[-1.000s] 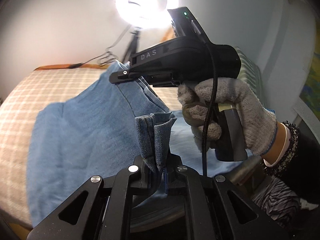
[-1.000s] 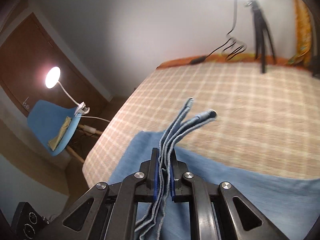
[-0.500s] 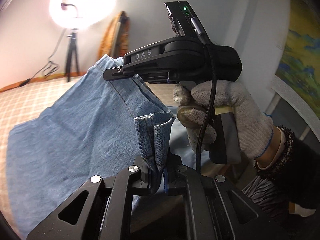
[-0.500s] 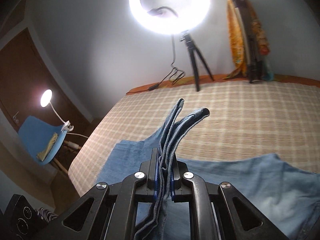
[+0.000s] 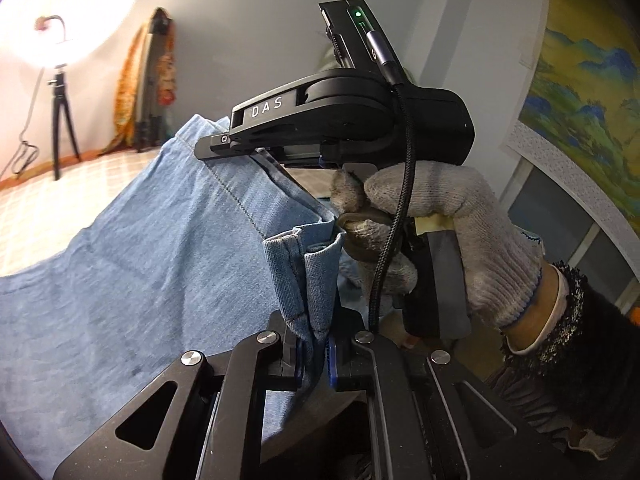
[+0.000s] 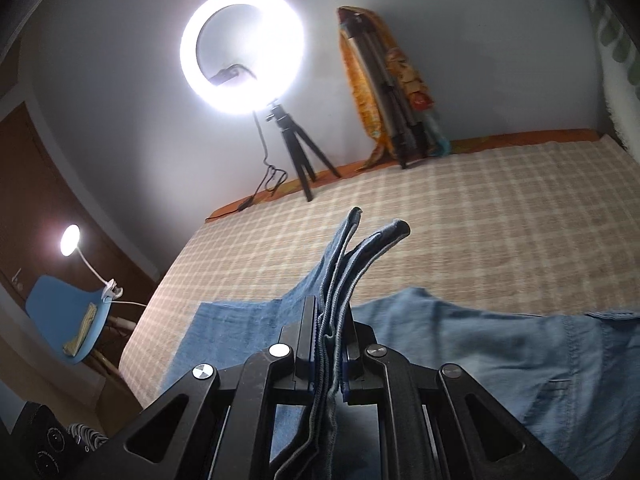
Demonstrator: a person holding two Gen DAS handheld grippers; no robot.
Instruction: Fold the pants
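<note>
Light blue denim pants [image 5: 132, 264] hang lifted above a checked bedspread [image 6: 500, 216]. My left gripper [image 5: 314, 350] is shut on a folded hem of the pants, which sticks up between its pads. In the left wrist view the other gripper, held by a grey-gloved hand [image 5: 440, 224], pinches the pants' upper edge. My right gripper [image 6: 330, 344] is shut on several bunched layers of the pants [image 6: 480, 344]; their ends [image 6: 372, 236] poke out ahead of the fingers. The rest of the cloth drapes below toward the bed.
A lit ring light on a small tripod [image 6: 296, 148] stands at the bed's far edge, beside a folded tripod draped in orange cloth [image 6: 384, 92]. A blue chair [image 6: 68, 312] with a clip lamp sits left of the bed. A painting [image 5: 592, 92] hangs on the right wall.
Both grippers have swept sideways across the bed carrying the pants, and both views have turned: the ring light has slid left in the left wrist view and come into full view in the right.
</note>
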